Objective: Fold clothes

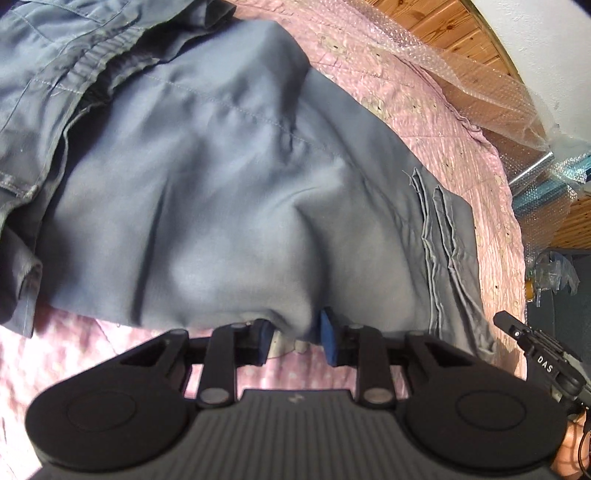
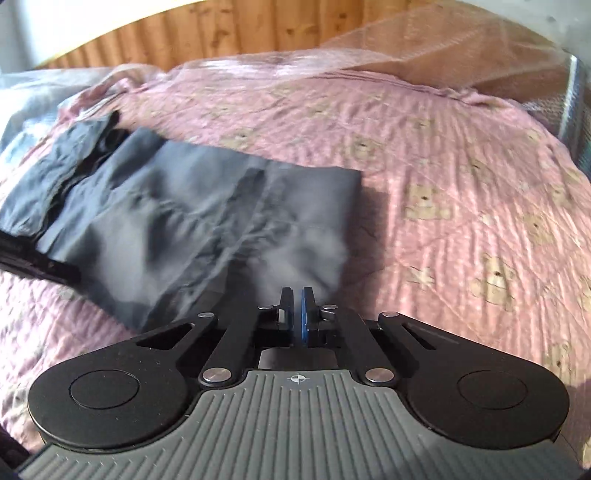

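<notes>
Pink quilted bedspread against wooden wall panelling

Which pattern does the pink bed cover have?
Small beige teddy bears on the pink bed cover; the right wrist view shows it best.

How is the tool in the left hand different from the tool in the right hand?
The left tool has its blue pads apart with a fold of the grey garment bunched between them; the right tool has its pads pressed together with nothing between.
The left tool sits right at the garment's edge; the right tool is over the pink quilt, beside the garment.
Both are black, with blue pads.
</notes>
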Motion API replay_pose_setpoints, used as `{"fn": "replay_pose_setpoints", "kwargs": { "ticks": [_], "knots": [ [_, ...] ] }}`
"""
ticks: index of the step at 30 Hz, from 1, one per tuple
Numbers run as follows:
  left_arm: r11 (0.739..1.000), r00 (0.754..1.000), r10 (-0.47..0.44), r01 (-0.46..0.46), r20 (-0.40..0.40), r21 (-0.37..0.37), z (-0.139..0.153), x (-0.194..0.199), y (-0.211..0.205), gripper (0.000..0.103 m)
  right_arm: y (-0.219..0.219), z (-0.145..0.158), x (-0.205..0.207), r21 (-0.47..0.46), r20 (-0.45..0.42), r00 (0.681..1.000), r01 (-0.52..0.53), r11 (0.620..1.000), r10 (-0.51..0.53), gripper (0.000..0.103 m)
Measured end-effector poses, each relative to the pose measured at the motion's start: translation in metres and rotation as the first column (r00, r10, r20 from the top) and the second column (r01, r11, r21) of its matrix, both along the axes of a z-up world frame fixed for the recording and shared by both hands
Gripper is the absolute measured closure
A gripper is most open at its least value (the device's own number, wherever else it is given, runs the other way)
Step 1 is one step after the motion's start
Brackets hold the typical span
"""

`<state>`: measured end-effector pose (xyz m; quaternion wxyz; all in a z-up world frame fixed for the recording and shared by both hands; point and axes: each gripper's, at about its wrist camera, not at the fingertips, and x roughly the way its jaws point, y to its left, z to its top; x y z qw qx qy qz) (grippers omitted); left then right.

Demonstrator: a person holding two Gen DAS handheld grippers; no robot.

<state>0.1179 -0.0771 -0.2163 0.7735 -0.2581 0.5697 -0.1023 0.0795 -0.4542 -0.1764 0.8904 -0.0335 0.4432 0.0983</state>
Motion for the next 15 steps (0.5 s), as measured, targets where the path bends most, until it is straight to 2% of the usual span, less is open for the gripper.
{"fn": "replay_pose_setpoints", "kwargs": {
  "ticks": [2, 3, 4, 5, 6, 7, 8, 9, 11, 13, 14, 15],
  "knots": [
    [1.000, 1.000, -0.002, 0.002, 0.006, 0.002, 0.001, 0.002, -0.004, 0.073, -0.033, -0.003, -0.002, 0.004, -0.007, 0.986, 0.167, 0.986, -0.167, 0.103],
    [1.000, 1.000, -0.002, 0.002, 0.007, 0.003, 0.001, 0.003, -0.006, 0.070, -0.050, -0.004, -0.006, 0.008, -0.018, 0.968, 0.252, 0.968, -0.252, 0.103],
    [1.000, 1.000, 0.000, 0.000, 0.009, 0.004, 0.001, 0.004, -0.007, 0.068, -0.064, -0.008, -0.012, -0.021, -0.020, 0.944, 0.329, 0.944, -0.330, 0.103],
    [1.000, 1.000, 0.000, 0.000, 0.008, 0.004, 0.000, 0.005, -0.008, 0.067, -0.071, -0.010, -0.020, -0.062, 0.006, 0.933, 0.359, 0.931, -0.359, 0.101],
    [1.000, 1.000, -0.001, 0.001, 0.009, 0.003, -0.001, 0.005, -0.008, 0.067, -0.067, -0.009, -0.026, -0.079, 0.025, 0.943, 0.333, 0.940, -0.332, 0.096],
    [1.000, 1.000, -0.001, 0.001, 0.010, 0.001, -0.001, 0.005, -0.007, 0.067, -0.051, -0.006, -0.027, -0.070, 0.026, 0.969, 0.247, 0.966, -0.246, 0.095],
    [1.000, 1.000, -0.001, 0.001, 0.012, -0.001, -0.001, 0.005, -0.007, 0.066, -0.035, -0.003, -0.029, -0.059, 0.027, 0.988, 0.156, 0.986, -0.155, 0.087],
    [1.000, 1.000, 0.001, -0.001, 0.009, -0.004, -0.002, 0.005, -0.007, 0.066, -0.011, 0.004, -0.031, -0.050, 0.042, 0.998, 0.053, 0.997, -0.051, 0.065],
    [1.000, 1.000, 0.006, -0.006, 0.001, -0.009, -0.002, 0.007, -0.006, 0.066, 0.040, 0.011, -0.033, -0.046, 0.077, 0.987, -0.137, 0.990, 0.140, 0.045],
    [1.000, 1.000, -0.008, 0.008, -0.003, 0.006, 0.000, 0.009, -0.008, 0.066, 0.072, 0.002, -0.029, -0.077, 0.051, 0.978, -0.200, 0.977, 0.204, 0.045],
    [1.000, 1.000, -0.017, 0.017, -0.003, 0.014, 0.001, 0.010, -0.009, 0.066, 0.084, -0.006, -0.027, -0.101, 0.031, 0.977, -0.208, 0.973, 0.213, 0.057],
    [1.000, 1.000, -0.023, 0.023, -0.004, 0.019, 0.001, 0.010, -0.009, 0.067, 0.084, -0.016, -0.023, -0.119, 0.008, 0.983, -0.184, 0.976, 0.186, 0.075]
  ]
}}
